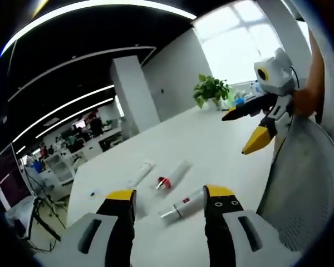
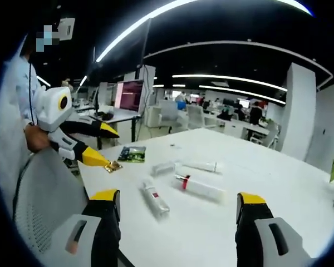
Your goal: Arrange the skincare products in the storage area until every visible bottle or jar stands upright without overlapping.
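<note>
Left gripper, jaws spread and empty, faces three items lying flat on the white table: a slim white tube, a clear red-collared bottle, and a silver-capped white bottle, nearest, its long axis crossing the jaws. Right gripper, likewise parted and empty.

Three tubes lying flat on table, apart; packet behind them near edge.
</note>
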Available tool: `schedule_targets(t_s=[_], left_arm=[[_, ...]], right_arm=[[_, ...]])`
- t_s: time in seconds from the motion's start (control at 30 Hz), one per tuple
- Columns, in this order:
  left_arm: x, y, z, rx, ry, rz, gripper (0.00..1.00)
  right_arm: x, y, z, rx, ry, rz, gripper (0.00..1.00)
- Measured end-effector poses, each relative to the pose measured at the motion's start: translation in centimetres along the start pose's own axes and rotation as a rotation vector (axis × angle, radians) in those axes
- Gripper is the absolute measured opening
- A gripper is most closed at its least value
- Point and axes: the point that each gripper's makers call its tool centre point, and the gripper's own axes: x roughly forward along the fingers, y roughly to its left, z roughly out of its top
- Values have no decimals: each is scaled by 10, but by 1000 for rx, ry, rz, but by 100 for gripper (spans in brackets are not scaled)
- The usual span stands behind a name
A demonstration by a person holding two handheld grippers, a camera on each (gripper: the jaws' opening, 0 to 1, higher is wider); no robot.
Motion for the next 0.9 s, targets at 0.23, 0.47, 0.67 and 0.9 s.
schedule_targets(t_s=[0.23,0.47,0.67,0.9], left_arm=[[-1,10,2,-73,-21,43,81],[-1,13,3,-100,-31,57,86],[-1,15,-1,-102,-16,70,82],[0,12,-7,-72,14,64,80]], right_arm=[[14,-14,30,-21,7,34,96],[32,-25,75,-103,23,104,99],[49,-29,123,-169,-21,144,99],[68,-37,164,-261,15,169,99]])
